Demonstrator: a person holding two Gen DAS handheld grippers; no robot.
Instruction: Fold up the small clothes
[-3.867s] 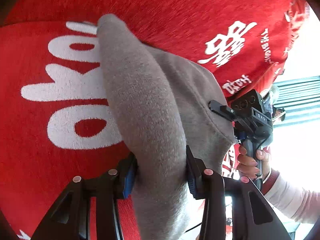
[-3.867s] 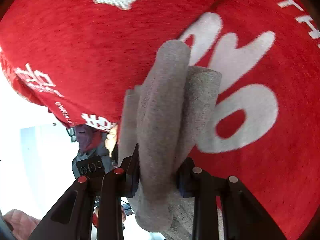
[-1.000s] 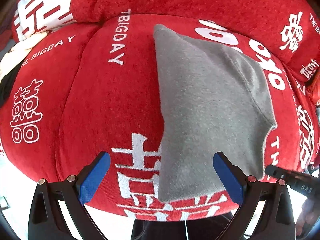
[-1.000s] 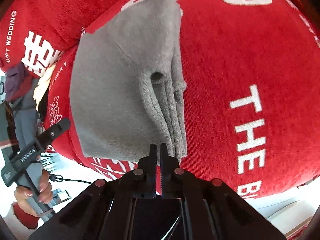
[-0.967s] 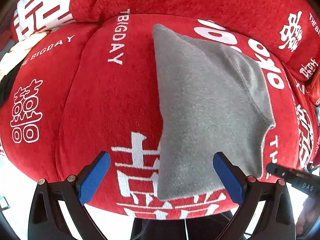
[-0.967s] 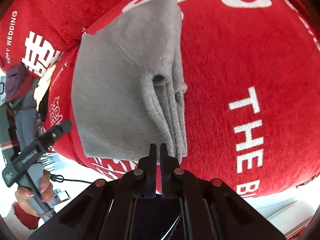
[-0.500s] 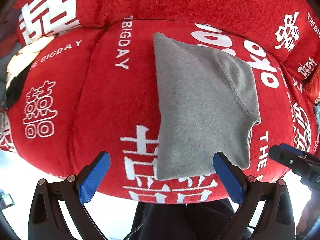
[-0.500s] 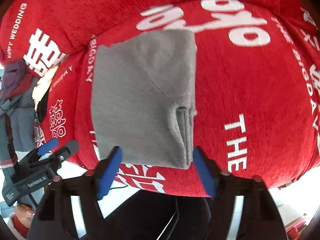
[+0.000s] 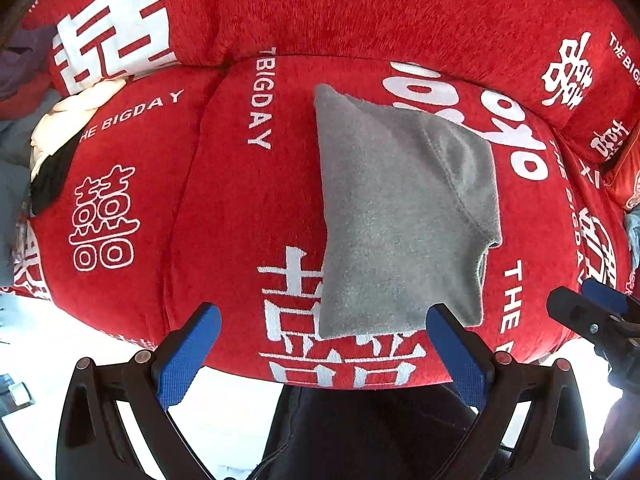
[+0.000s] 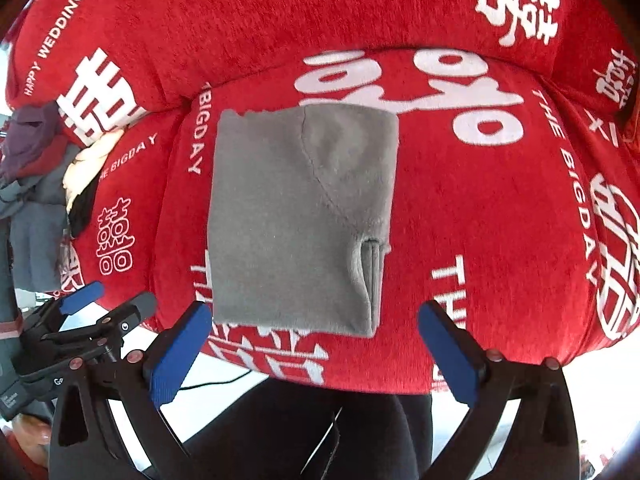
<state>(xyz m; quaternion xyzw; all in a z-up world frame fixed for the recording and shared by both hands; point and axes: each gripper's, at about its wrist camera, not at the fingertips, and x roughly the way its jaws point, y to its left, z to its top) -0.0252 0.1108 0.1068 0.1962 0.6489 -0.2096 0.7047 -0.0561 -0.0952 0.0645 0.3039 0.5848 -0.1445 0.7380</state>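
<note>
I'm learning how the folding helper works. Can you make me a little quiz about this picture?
1. True or false: the grey folded garment lies flat on the red cushion.
2. What is between the fingers of the right gripper? A) the garment B) nothing C) a sock
3. Fill in: the left gripper has ____ pads.

Key: 1 true, it lies flat with nothing gripping it. 2 B, its jaws are opening above the garment and hold nothing. 3 blue.

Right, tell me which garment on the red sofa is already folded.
The grey garment, a flat rectangle on the middle cushion. The clothes pile at the sofa's left end is just heaped.
</note>
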